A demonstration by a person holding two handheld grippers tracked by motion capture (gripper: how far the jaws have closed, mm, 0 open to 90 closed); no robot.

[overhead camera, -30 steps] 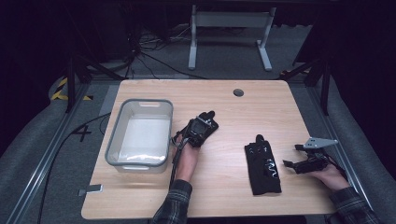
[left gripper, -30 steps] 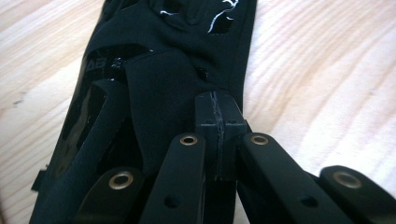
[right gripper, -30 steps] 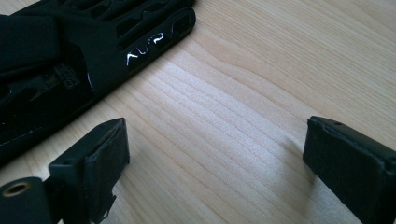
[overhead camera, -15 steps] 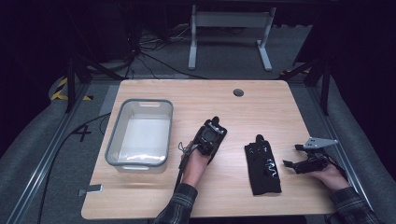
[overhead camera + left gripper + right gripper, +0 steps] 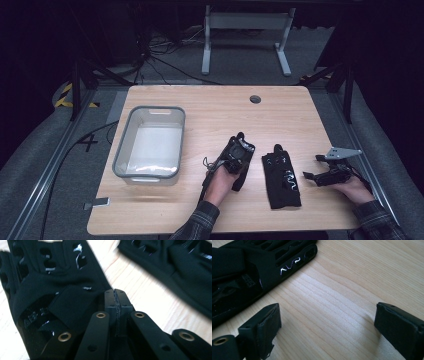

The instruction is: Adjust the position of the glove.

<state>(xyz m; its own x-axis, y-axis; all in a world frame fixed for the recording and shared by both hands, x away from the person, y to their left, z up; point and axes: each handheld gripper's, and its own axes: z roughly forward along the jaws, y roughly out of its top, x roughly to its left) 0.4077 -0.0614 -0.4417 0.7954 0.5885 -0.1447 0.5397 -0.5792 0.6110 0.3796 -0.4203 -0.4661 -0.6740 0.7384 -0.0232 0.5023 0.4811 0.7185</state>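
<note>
**Two claws beside black gloves on a wooden desk**

In the high view, a light wooden desk [image 5: 210,115] takes up the middle of the frame. A clear plastic bin [image 5: 150,144] sits at its left side. Two forearms come in from the bottom edge.

The left claw [image 5: 239,144] is just right of the centre, lower middle of the frame. Under it lies a black glove [image 5: 241,175], partly covered by the hand. In the left gripper view, the claw [image 5: 116,295] has its jaws pressed together; whether they pinch the fabric cannot be told. This glove [image 5: 55,285] fills the left half of that frame, with shiny markings and cut-out holes.

A second glove [image 5: 281,176] lies flat just beside the first, to its right, fingers pointing to the top of the frame. In the left gripper view it [image 5: 175,262] is in the upper right corner.

The right claw [image 5: 311,176] is at the lower right of the high view, near the second glove. In the right gripper view, the claw [image 5: 327,317] is spread wide above bare wood, with the glove [image 5: 249,267] in the upper left, apart from the jaws.
</note>
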